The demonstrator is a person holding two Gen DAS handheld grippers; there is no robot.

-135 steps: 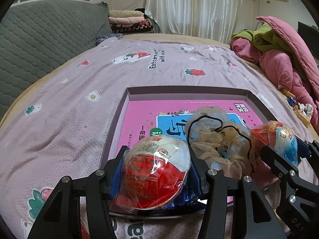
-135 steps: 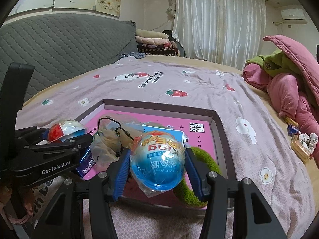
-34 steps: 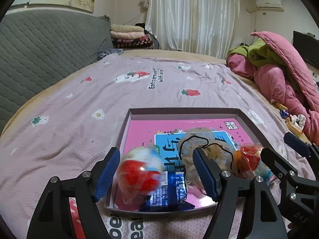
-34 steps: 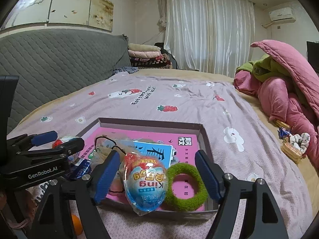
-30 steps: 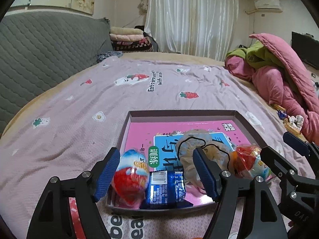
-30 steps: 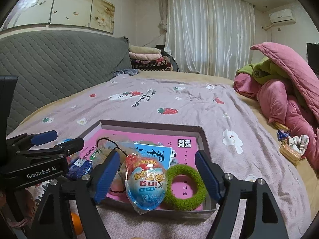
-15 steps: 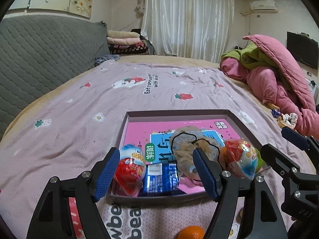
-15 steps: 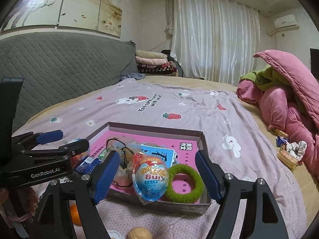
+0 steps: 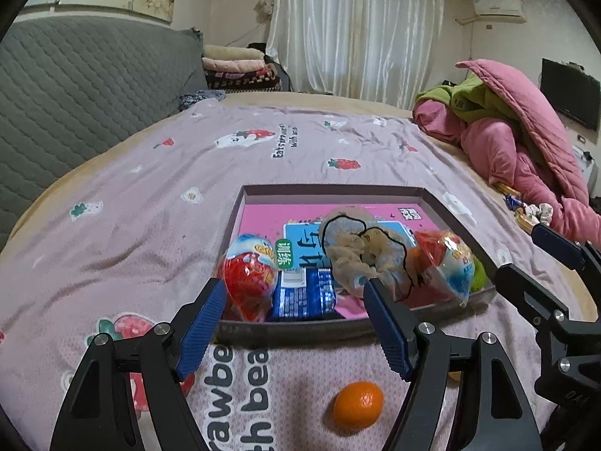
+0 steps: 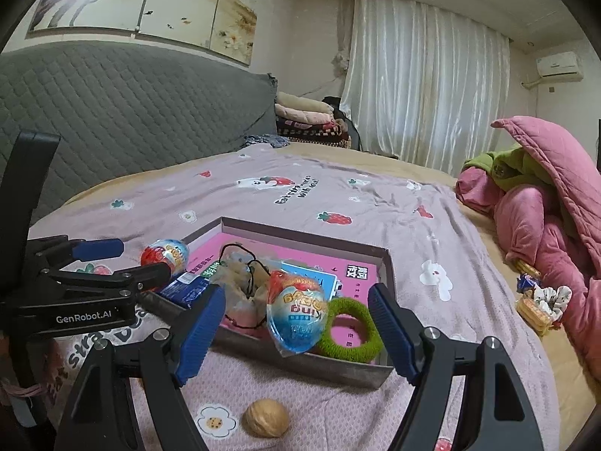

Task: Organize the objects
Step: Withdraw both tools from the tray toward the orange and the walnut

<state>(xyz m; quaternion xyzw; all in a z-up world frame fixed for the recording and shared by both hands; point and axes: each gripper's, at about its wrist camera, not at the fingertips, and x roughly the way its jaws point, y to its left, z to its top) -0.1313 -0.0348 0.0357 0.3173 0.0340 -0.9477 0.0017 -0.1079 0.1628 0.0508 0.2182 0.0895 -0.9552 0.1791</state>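
Judging the loose items first: an orange [image 9: 358, 405] lies on the bedsheet [image 9: 150, 195] just in front of the tray [image 9: 330, 189], below the left gripper [image 9: 291, 319], and a walnut [image 10: 265, 422] lies on the sheet in front of the tray's near wall, below the right gripper [image 10: 296, 327]. Both grippers stand wide open with nothing between the blue pads; neither touches anything. Inside the tray sit a red egg [image 9: 249, 276] at the near left corner, a blue packet [image 9: 302, 295] beside it, a crumpled hair net [image 9: 366, 255] in the middle, a blue egg [image 10: 296, 315] leaning at the near wall, and a green ring [image 10: 351, 329] touching that egg on its right. The orange likely is light, slightly soft, and round, so it may roll on the sheet; pads are best placed across its widest part, with moderate squeeze to avoid bruising. The walnut probably is light, hard and ridged, and small against the jaw span, so it needs a near-full close across its middle; it could squirt out if pinched off-centre. The soft sheet gives under a push, so fingertips can sink a little beside each item. The eggs carry loose crinkly wrap, which looks slippery. Free tray floor shows at the far side.
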